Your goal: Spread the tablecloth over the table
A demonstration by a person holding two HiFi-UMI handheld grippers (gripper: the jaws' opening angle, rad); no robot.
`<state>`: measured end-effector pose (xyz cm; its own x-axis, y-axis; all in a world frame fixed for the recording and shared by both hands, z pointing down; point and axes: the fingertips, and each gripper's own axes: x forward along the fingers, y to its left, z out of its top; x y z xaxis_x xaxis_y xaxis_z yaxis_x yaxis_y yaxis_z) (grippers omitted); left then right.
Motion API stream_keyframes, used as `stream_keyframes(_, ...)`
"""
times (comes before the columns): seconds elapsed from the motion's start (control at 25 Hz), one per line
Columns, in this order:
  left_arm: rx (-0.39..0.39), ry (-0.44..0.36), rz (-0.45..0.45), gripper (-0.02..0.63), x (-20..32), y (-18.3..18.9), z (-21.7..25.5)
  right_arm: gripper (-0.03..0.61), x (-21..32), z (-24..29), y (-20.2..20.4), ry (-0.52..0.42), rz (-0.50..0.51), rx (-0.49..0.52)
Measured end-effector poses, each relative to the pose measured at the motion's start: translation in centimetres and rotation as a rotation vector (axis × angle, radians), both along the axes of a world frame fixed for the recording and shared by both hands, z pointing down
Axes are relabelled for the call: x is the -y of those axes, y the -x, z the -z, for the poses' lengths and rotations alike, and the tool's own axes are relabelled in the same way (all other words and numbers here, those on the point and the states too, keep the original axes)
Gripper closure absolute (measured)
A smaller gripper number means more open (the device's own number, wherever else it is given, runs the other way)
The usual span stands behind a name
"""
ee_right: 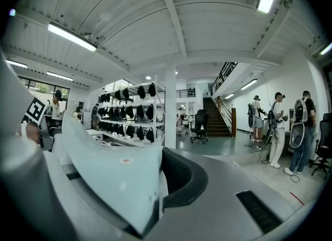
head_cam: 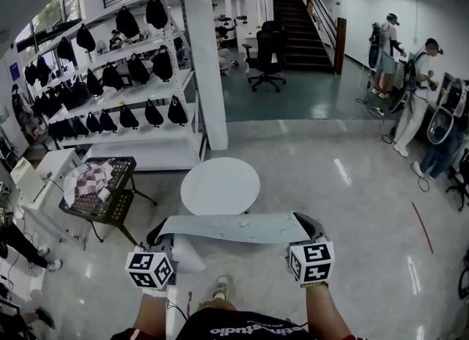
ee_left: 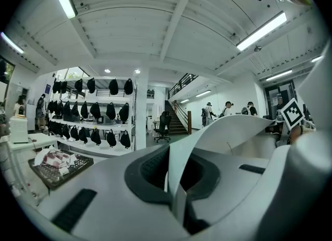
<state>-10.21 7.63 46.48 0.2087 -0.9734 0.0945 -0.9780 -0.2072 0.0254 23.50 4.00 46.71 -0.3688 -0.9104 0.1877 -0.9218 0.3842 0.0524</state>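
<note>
On the left, the left claw (head_cam: pixel 161 239) is clamped shut on one end of the tablecloth (head_cam: pixel 234 227); in the left gripper view the cloth's edge runs straight down between the closed jaws and then arcs away to the right. The pale cloth hangs as a band in the air between the two claws, fairly flat and slightly tilted. A white flap droops under its left end, possibly a fold of the same cloth, though the head view is too small to be sure. On the right, the right claw (head_cam: pixel 303 225) is likewise closed on the other end, with the cloth pinched between its jaws.

The round white table (head_cam: pixel 220 174) stands just beyond the cloth, bare, so nothing is laid yet. To do this well, I would hold both claws at one height and apart enough that the band stays taut, carry it forward until its middle sits over the table's centre, lower it evenly, and let go with both ends together.
</note>
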Motion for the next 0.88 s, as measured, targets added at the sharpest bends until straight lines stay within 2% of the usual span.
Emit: stream_keyframes(0.88,-0.009,0.000,-0.012,0.595,1.4,-0.4,0.2,0.551,1.0,0.1,-0.4,0.015,0.002,-0.010)
